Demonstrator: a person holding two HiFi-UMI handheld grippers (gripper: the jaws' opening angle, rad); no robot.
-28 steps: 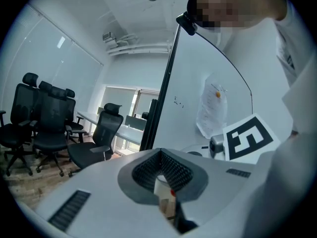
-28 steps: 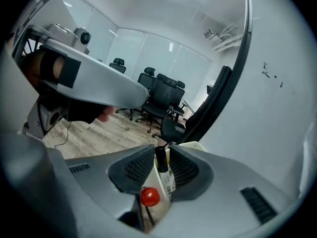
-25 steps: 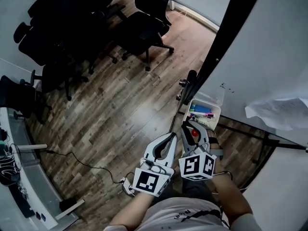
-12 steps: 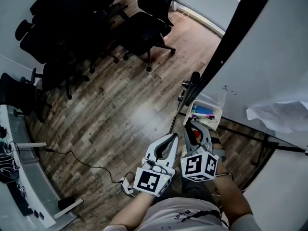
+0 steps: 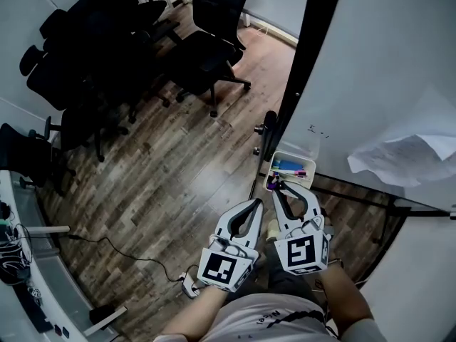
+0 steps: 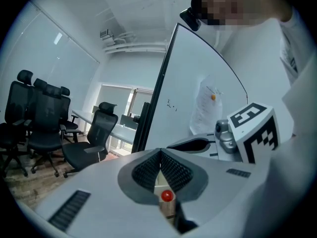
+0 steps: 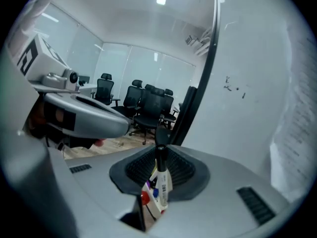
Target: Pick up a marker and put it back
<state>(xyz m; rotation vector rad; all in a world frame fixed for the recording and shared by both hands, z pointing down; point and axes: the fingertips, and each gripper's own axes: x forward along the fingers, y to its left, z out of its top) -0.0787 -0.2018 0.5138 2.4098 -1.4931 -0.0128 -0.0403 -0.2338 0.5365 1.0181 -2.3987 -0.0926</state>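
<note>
The marker [image 7: 162,182] has its lower end hidden, seemingly among blurred pens [image 7: 155,193] in the tray [image 5: 313,166].

A wood-plank floor [image 5: 178,169] in mixed brown and grey boards carries a cluster of black wheeled office chairs [image 5: 206,55] at the top left. A thin black cable [image 5: 121,244] trails over the boards to a white power strip [image 5: 189,285]. The dark frame of a whiteboard stand stands on a black castor [image 5: 260,130]. Beside that frame, a small white rectangular plastic tray [image 5: 281,155] holds several coloured markers [image 5: 288,168] lying flat. A pale bench [image 5: 32,283] runs along the left edge.
</note>
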